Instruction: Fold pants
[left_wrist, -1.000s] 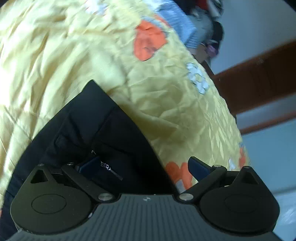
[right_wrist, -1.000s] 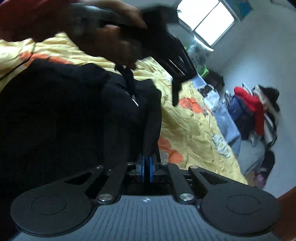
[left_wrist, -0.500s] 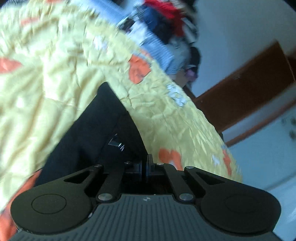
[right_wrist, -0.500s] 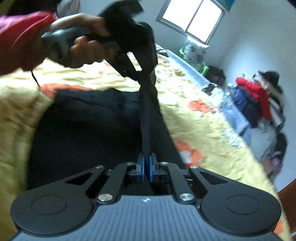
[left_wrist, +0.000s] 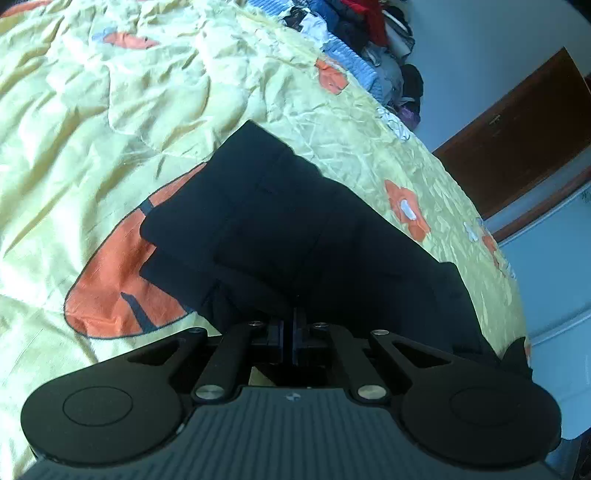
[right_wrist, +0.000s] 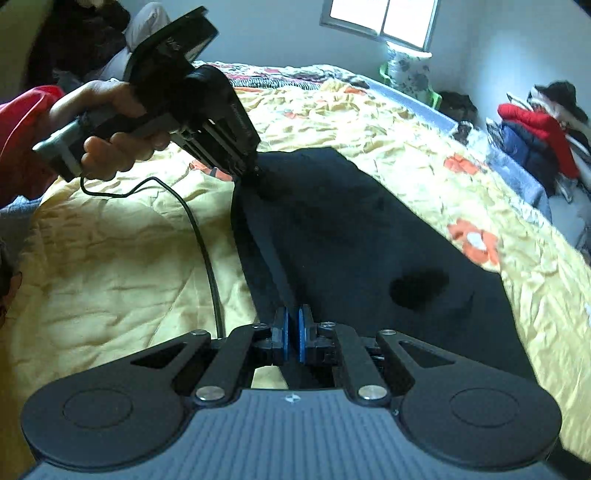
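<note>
Black pants (left_wrist: 295, 229) lie folded over on a yellow flowered bedspread (left_wrist: 92, 129). My left gripper (left_wrist: 289, 323) is shut on the near edge of the cloth. In the right wrist view the pants (right_wrist: 354, 236) stretch away across the bed, and my right gripper (right_wrist: 291, 330) is shut on their near edge, blue pads pinching the fabric. There the left gripper (right_wrist: 258, 173), held by a hand (right_wrist: 107, 140), pinches the far corner of the same edge, which runs taut between the two grippers.
A black cable (right_wrist: 199, 236) trails from the left tool across the bedspread. Piled clothes (right_wrist: 535, 133) sit beyond the bed's right side. A brown wooden door (left_wrist: 517, 136) stands past the bed's edge; a window (right_wrist: 384, 22) is in the far wall.
The left gripper closed on the pants' edge and both grippers swung across the bed, carrying the held edge over. The pants went from bunched up to spread flat in a folded layer.
</note>
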